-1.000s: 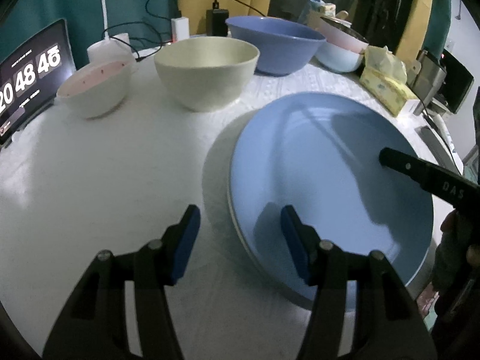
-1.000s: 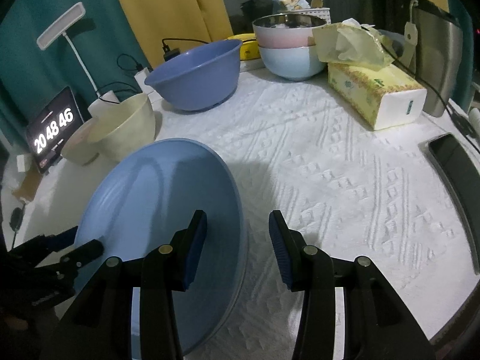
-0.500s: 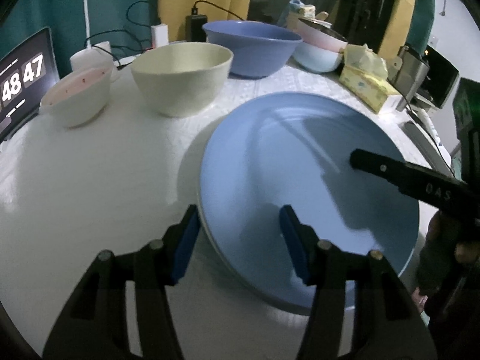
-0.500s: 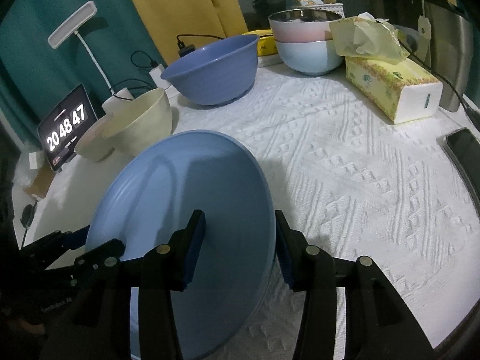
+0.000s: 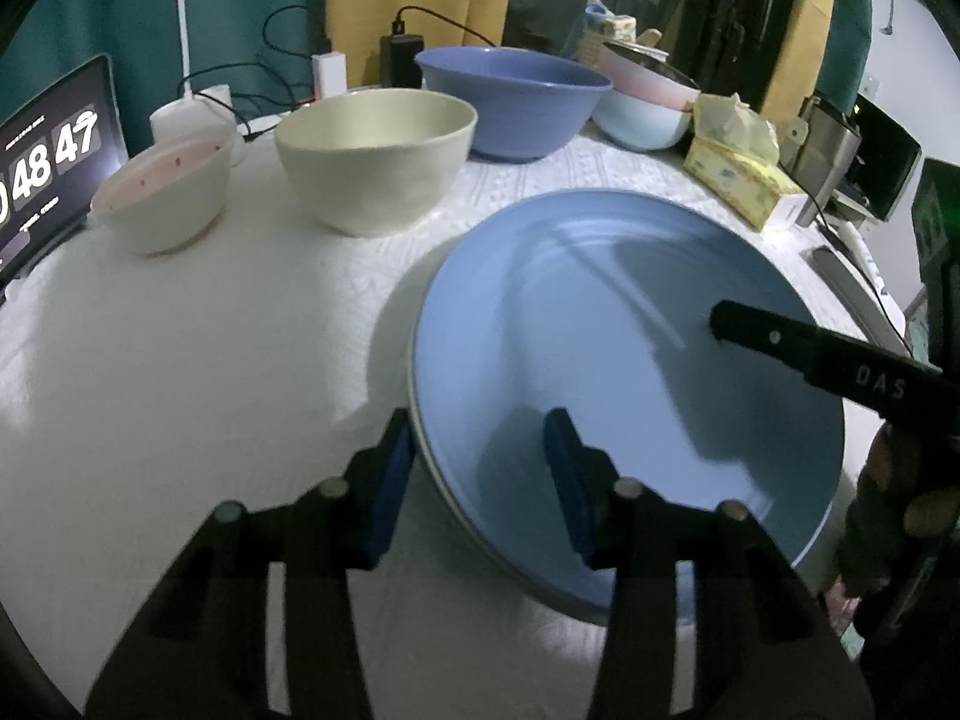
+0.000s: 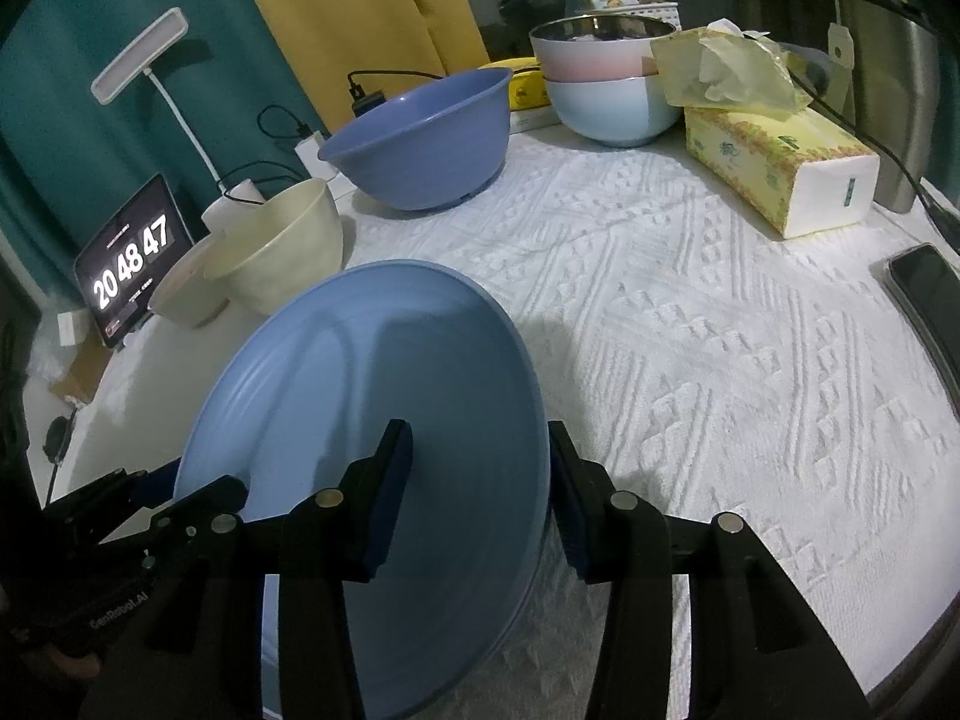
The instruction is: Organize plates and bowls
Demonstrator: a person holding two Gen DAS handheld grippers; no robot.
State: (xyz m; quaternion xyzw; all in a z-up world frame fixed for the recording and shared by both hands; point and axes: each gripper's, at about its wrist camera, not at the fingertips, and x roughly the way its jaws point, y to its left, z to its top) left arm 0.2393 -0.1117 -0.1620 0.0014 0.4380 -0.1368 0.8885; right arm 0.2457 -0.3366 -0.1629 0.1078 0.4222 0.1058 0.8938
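Observation:
A large light-blue plate [image 5: 600, 330] [image 6: 360, 390] lies on the white tablecloth, with a paler rim showing beneath its near edge. My left gripper [image 5: 480, 456] straddles its left rim. One pad is outside and one is over the plate's inside, and the jaws are closing without pressing on it. My right gripper [image 6: 480, 480] straddles the opposite rim, open, with its outer pad right beside the edge. Behind the plate stand a cream bowl [image 5: 375, 162], a small white bowl [image 5: 168, 198] with a pink inside, a dark-blue bowl [image 5: 510, 102] and a pink bowl stacked in a pale-blue one [image 6: 606, 90].
A tablet clock [image 5: 42, 174] leans at the far left by a white lamp [image 6: 138, 54] and cables. A tissue box [image 6: 780, 174], a metal container [image 6: 894, 90] and a phone [image 6: 930, 300] line the right side. The tablecloth's near edge curves just below the grippers.
The plate's rim now sits between the fingers on both sides, where before it lay just ahead of them. My left jaws have narrowed. The clock ticked on by a second.

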